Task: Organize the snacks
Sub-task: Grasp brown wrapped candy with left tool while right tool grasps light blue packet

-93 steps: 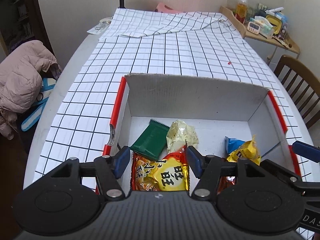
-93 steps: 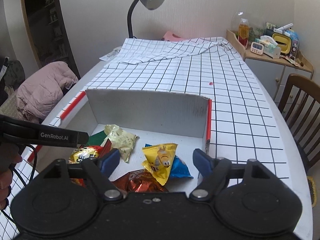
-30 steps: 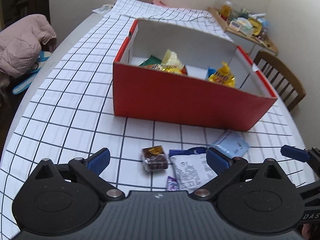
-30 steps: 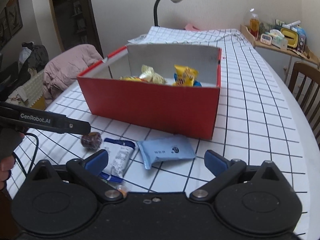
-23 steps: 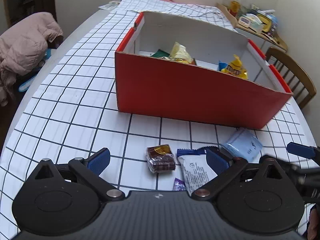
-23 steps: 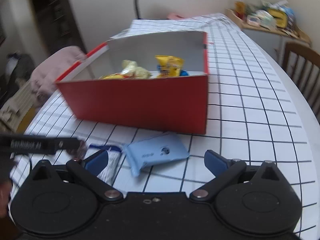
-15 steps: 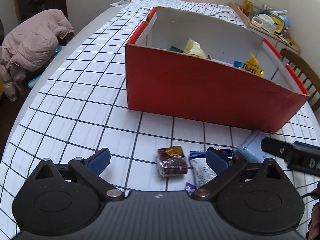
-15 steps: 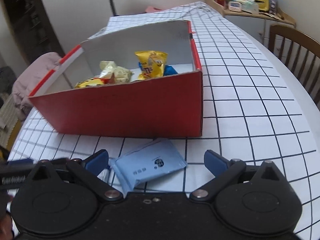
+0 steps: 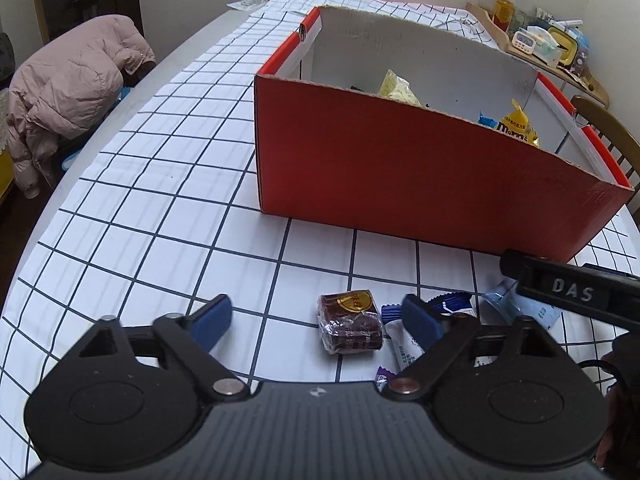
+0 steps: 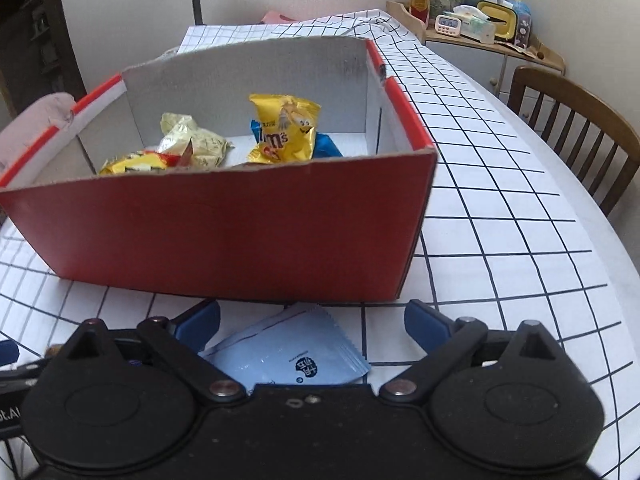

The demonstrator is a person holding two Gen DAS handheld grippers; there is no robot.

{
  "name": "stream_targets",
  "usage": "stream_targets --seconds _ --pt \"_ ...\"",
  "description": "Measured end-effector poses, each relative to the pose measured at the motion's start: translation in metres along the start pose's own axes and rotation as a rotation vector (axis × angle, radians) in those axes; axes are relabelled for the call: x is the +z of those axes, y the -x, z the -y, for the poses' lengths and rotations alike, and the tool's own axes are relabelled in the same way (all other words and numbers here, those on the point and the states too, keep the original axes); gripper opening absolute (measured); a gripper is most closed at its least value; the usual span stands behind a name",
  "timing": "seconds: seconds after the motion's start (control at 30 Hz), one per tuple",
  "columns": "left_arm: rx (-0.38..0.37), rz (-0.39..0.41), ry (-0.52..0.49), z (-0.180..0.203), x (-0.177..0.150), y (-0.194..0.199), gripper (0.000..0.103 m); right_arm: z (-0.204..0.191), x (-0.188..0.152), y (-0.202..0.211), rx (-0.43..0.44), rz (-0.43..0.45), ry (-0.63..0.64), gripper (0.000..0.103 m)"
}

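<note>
Brown plastic-wrapped chocolate block [image 9: 350,322] looks light, slippery; pinch its flat sides. Left tongs [image 9: 316,320] closing around it; right tongs [image 10: 312,326] closing over pale-blue crinkly packet [image 10: 296,354], neither touching.

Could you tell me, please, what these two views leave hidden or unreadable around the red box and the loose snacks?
- Box floor near the front: hidden in both views by the red box front wall.
- Pale blue packet: its near end is covered by the right gripper body; its print is too small.
- White wrapper: mostly behind a left gripper finger.
- Shelf items: too small.
</note>
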State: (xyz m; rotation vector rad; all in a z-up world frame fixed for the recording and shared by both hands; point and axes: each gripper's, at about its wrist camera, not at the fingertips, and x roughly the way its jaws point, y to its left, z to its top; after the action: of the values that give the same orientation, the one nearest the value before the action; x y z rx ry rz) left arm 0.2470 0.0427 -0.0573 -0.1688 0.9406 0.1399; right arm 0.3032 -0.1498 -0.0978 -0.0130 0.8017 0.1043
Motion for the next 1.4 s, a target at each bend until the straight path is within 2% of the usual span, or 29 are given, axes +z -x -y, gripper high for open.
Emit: stream_targets --seconds 0.27,0.33,0.37,0.4,0.5,0.7,0.83,0.9,1.0,1.4 --pt "-0.013 0.0 0.021 -0.002 0.0 -0.002 0.089 -0.003 -0.013 0.003 -0.016 0.007 0.126 0.09" --pt "-0.013 -0.002 0.026 -0.002 0.0 -0.003 0.084 -0.001 -0.019 0.007 -0.015 0.011 0.168 0.09" --pt "-0.015 -0.007 0.025 -0.002 0.0 -0.004 0.075 0.001 -0.022 0.009 -0.015 0.013 0.185 0.09" --pt "-0.019 -0.014 0.025 -0.002 -0.001 -0.005 0.073 0.003 -0.025 0.012 -0.014 0.014 0.2 0.09" --pt "-0.022 -0.013 0.029 -0.002 -0.002 -0.006 0.072 0.011 -0.031 0.016 -0.013 0.003 0.23 0.089" --pt "-0.024 -0.008 0.029 0.001 -0.003 -0.005 0.06 0.019 -0.037 0.022 0.067 0.021 0.253 0.072" --pt "-0.031 -0.007 0.032 0.001 -0.004 -0.003 0.048 0.021 -0.038 0.025 0.12 0.02 0.234 0.052" --pt "-0.038 -0.008 0.031 0.002 -0.004 -0.003 0.04 0.02 -0.039 0.027 0.117 0.025 0.232 0.051" --pt "-0.051 -0.01 0.034 0.002 -0.005 -0.002 0.033 0.021 -0.042 0.03 0.103 0.036 0.23 0.049" --pt "-0.062 0.001 0.046 -0.002 -0.015 0.016 0.03 0.032 -0.051 0.071 0.16 0.095 0.19 0.048"
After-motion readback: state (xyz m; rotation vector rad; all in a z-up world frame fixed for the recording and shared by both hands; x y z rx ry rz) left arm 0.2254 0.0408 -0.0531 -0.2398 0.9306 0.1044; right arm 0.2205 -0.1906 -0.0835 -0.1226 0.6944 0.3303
